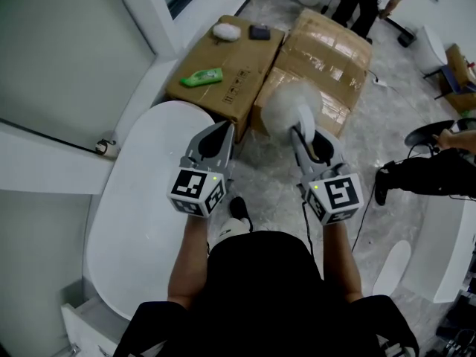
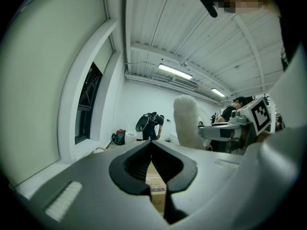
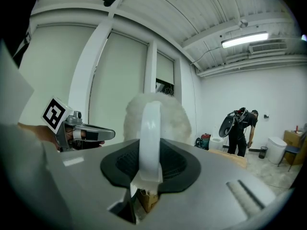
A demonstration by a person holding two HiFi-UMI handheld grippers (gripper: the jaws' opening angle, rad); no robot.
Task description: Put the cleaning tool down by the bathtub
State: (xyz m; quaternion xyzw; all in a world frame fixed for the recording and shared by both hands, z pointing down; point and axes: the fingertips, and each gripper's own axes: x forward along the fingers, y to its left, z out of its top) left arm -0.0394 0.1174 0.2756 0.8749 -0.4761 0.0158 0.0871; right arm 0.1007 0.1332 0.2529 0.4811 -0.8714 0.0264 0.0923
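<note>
Fluffy cleaning tool (image 1: 291,106) with smooth plastic handle (image 3: 149,138), glossy bathtub (image 1: 141,199), cardboard boxes (image 1: 230,65).

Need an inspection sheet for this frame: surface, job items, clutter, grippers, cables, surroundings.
Surface: pale marbled floor.
Job's things: white bathtub at the left; fluffy white cleaning tool held up off the floor, not yet put down.
Clutter: two cardboard boxes; the left one carries a green item, a white puff and a small dark item.
Grippers: left gripper jaws together, empty; right gripper closed on the cleaning tool's white handle.
Cables: thin dark cable on the floor at the right.
Surroundings: bystanders at the top and right edges.
</note>
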